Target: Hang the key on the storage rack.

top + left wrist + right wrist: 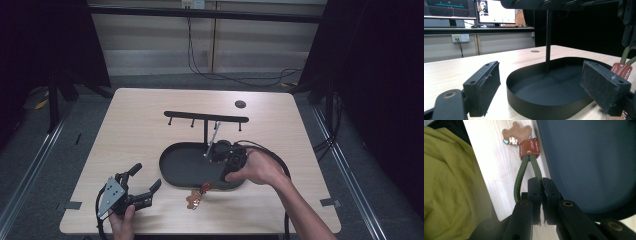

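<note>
The left gripper (142,185) rests apart on the bench (135,130), idle. The right gripper (541,186) is clamped on the green cord (524,176) of a keychain (196,196) dangling over the tray (175,170) rim. The hook rack (205,116) stands beyond it; its hooks are too small to make out.

Our left gripper (134,189) is black, with a grey three-cornered plate on top and flat padded fingers (484,87) showing screw holes. Our right gripper (226,155) is black too, trailing a black cable (280,165). Our forearms are bare.
</note>
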The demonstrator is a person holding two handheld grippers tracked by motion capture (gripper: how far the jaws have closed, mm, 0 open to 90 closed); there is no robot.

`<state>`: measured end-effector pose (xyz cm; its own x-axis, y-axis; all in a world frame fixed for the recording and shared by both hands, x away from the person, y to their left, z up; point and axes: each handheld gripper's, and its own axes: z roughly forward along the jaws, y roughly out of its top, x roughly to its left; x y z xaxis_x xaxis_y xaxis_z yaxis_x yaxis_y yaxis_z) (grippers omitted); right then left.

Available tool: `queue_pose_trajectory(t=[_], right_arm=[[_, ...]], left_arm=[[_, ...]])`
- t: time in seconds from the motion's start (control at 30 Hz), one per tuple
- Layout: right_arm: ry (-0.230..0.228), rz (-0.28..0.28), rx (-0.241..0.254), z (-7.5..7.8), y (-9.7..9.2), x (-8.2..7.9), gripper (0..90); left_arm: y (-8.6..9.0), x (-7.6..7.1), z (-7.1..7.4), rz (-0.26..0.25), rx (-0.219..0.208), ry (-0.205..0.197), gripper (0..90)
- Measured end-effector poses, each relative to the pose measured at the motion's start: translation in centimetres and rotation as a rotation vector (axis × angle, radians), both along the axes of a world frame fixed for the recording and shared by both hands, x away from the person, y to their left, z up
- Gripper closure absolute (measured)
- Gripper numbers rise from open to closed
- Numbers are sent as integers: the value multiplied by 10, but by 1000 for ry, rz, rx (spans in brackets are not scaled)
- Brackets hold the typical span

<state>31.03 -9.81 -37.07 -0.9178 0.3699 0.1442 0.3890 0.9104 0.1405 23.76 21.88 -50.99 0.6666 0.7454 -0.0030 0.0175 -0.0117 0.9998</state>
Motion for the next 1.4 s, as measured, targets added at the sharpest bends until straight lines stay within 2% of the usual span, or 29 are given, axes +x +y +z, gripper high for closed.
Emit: queue_pose_trajectory(t=[0.1,0.2,0.43,0.53,1.07,1.4], right_arm=[[6,19,2,7,2,0,860],[15,12,-4,13,2,1,860],[3,15,-8,26,4,1,861],[1,28,6,32,4,1,861],[-63,48,48,69,13,6,861],[-90,48,67,79,17,21,861]], left_arm=[[0,0,0,2,1,-3,157],[0,0,0,2,1,-3,157],[0,0,0,2,0,-3,158],[0,0,0,2,0,-3,157],[0,0,0,2,0,-3,157],[0,0,0,1,0,-4,157]])
